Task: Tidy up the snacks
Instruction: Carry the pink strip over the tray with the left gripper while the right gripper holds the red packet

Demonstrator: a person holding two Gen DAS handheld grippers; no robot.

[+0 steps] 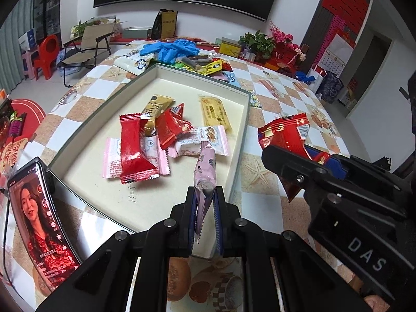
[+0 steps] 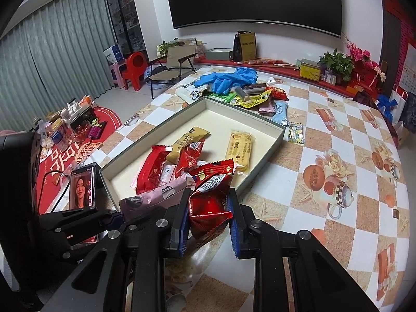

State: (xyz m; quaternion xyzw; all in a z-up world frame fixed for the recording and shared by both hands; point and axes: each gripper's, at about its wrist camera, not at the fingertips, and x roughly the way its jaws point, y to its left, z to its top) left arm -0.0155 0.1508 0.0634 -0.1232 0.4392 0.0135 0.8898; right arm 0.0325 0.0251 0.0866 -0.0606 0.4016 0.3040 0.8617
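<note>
Jaws are clamped: a pink wrapper (image 1: 205, 171) by the left gripper (image 1: 205, 215), a red packet (image 2: 209, 208) by the right gripper (image 2: 208, 223). Loose snacks (image 1: 161, 130) are heaped inside the tray (image 1: 109, 98); a phone (image 1: 39, 223) is propped at its near-left corner.

Both wrist cameras look steeply down from near the surface's (image 1: 262, 187) front edge, close over the open box (image 1: 153, 78), which both views share.

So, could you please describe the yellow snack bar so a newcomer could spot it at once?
Find the shallow grey box on the checkered table. The yellow snack bar lies flat inside, alone near its right wall, apart from the heap of red and pink packets.
</note>
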